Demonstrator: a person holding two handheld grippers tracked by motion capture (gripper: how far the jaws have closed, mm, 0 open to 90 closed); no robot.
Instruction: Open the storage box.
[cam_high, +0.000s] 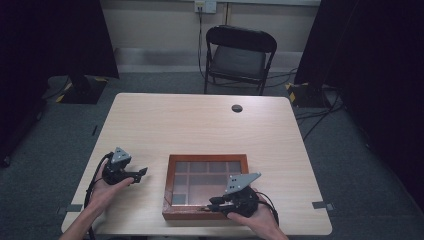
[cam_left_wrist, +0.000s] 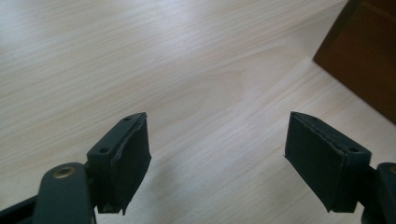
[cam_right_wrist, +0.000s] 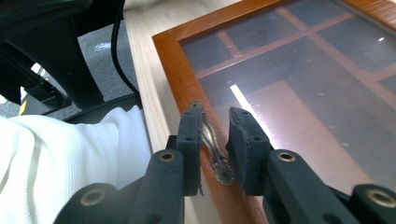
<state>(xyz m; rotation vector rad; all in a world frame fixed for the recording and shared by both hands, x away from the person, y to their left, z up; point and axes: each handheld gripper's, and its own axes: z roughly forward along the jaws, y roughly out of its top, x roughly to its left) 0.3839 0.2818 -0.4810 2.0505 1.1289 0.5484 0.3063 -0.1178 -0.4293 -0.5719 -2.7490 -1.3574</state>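
A brown wooden box (cam_high: 169, 186) with a glass lid over several compartments lies on the near half of the table. My right gripper (cam_high: 212, 204) is at the middle of the box's front edge. In the right gripper view the right gripper (cam_right_wrist: 215, 122) is shut on a small metal clasp (cam_right_wrist: 216, 156) standing on the box frame (cam_right_wrist: 176, 65), its jaws only a narrow gap apart. My left gripper (cam_high: 140, 175) hovers left of the box. Its jaws (cam_left_wrist: 217, 140) stand wide open over bare wood, with a corner of the box (cam_left_wrist: 364, 60) at the upper right.
The light wooden table (cam_high: 200, 125) has a round cable hole (cam_high: 237, 108) near its far edge. A black folding chair (cam_high: 240, 55) stands beyond the table. A white sleeve (cam_right_wrist: 60, 154) lies close beside the right gripper, at the table's near edge.
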